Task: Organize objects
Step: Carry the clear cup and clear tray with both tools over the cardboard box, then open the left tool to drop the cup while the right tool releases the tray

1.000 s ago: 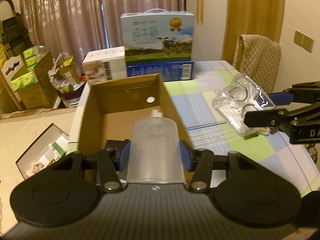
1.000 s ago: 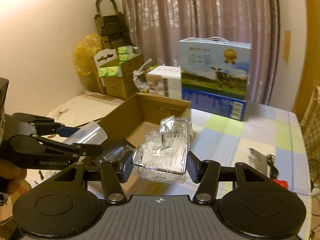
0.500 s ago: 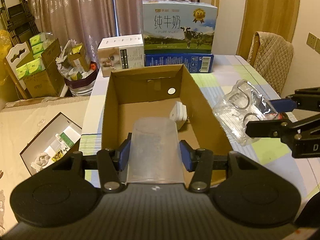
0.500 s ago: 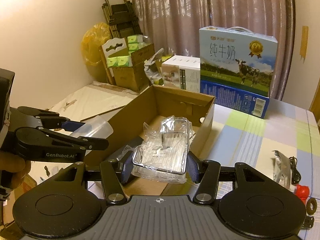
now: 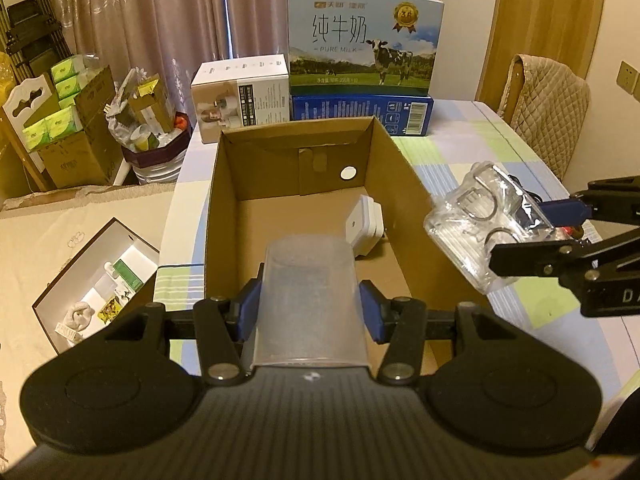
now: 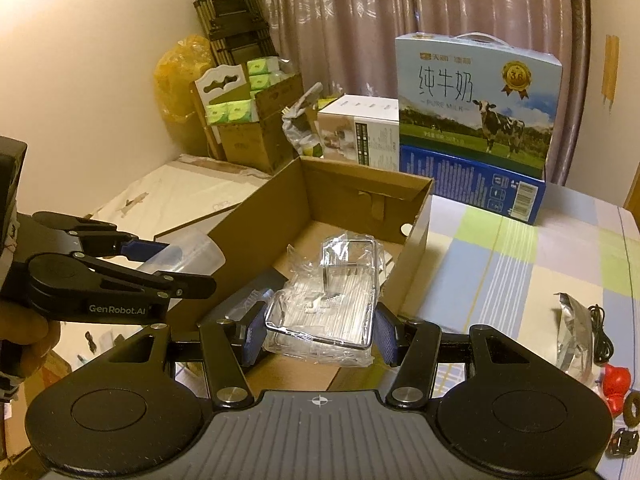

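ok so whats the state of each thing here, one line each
left tongs: shut on the frosted plastic cup
right tongs: shut on the wrapped wire rack
frosted plastic cup: held on its side over the cardboard box
wrapped wire rack: held above the box, sealed in clear film
cardboard box: open, on the table
white power adapter: lying inside the box
milk carton: closed, upright

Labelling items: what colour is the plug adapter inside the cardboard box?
White; the plug adapter shows best in the left wrist view.
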Available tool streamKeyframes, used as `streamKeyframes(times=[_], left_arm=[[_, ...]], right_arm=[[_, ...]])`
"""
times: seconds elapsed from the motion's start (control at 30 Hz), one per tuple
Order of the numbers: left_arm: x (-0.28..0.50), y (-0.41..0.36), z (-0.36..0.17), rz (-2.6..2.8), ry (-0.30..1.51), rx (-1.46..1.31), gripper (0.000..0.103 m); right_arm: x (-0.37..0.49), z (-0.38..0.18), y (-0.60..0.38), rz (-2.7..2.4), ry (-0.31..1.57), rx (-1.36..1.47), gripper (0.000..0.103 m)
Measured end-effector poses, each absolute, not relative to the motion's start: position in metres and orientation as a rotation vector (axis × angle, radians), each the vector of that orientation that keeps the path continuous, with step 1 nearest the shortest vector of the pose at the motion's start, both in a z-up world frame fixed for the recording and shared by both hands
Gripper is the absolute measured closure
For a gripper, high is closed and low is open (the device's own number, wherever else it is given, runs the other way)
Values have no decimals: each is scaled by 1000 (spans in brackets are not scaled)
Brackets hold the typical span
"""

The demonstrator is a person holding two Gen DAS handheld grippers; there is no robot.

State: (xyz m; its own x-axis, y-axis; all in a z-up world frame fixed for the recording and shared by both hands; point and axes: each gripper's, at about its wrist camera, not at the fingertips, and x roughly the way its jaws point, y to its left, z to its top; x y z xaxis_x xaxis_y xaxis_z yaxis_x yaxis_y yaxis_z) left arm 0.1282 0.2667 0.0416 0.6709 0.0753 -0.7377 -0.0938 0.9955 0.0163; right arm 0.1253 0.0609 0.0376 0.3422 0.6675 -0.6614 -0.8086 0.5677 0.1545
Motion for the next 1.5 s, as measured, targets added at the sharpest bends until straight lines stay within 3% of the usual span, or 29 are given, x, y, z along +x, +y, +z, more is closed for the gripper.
streamKeyframes(times=[0.13,0.2,1.5], left_arm=[[135,271,38,102,835,-26,54],[137,272,37,105,831,-29,42],[103,278,42,160,808,-67,37]], right_arm=[[130,35,64,966,756,-211,51],[131,34,65,967,760,-211,51],[127,39,42,922,761,-89,50]])
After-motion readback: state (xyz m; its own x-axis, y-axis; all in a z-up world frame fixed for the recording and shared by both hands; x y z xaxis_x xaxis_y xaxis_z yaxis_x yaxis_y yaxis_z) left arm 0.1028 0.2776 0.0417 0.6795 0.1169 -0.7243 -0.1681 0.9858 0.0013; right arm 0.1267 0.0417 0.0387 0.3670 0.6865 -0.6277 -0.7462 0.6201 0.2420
